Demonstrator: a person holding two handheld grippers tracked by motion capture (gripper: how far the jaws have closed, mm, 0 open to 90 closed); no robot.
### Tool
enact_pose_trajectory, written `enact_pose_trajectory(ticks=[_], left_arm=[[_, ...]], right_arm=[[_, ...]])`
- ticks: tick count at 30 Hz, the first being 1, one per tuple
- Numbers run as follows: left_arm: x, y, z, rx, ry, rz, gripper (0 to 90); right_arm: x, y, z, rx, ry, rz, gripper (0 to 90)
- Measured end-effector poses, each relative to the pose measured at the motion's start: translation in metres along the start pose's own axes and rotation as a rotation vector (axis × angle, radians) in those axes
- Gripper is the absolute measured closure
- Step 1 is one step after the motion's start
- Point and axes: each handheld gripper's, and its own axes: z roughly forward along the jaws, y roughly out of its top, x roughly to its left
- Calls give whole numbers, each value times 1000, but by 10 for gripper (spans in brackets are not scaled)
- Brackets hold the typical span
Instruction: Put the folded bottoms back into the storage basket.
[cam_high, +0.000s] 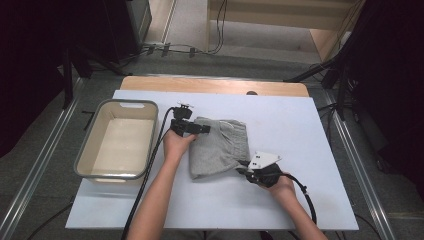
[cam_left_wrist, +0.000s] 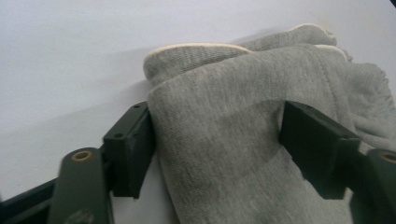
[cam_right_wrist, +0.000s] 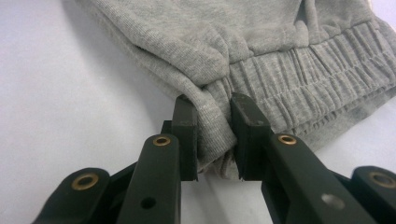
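Closest to the person, the right gripper (cam_high: 248, 171) sits at the near right corner of the folded grey garment (cam_high: 218, 145), and in the right gripper view its jaws are pinched tight on a bunched fold of fabric right where the ribbed elastic waistband (cam_right_wrist: 299, 74) begins; that is a firm bite, cloth squeezed between both pads. Moving farther across the white surface (cam_high: 310, 190), the garment lies folded in the middle, well apart from the edges, with the empty grey tub (cam_high: 86, 150) standing just beside it on the left. At the far left corner of the cloth the left gripper (cam_high: 200, 128) reaches in, and the left gripper view shows its jaws straddling a thick folded edge of the garment (cam_left_wrist: 219, 140), both pads right against the cloth though not yet squeezing it flat, so I read that grip as only half made. My judgement: the step in hand is securing both corners before lifting, likely toward the tub. To do it well, the left jaws should close fully on all layers, not just the top one, and both hands should rise together so the fold holds and nothing drags or slips out.
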Motion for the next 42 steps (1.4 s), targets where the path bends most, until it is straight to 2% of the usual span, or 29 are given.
enact_pose_trajectory(ticks=[10,12,15,17,26,42], left_arm=[[2,-3,0,-28,26,-16,548],[4,-4,-1,-36,19,-19,582],[5,-5,-3,-49,2,-22,683],[5,-5,-4,-51,-1,-19,710],[2,-5,-8,-59,-10,2,732],[-7,-8,-20,-124,-30,36,735]], right_arm=[[0,0,0,0,-2,-4,712],[0,0,0,-3,-6,-8,712],[1,0,0,-1,-10,-15,711],[1,1,0,-6,-15,-20,712],[0,0,-1,-4,-4,2,713],[-2,2,-7,-44,-4,43,715]])
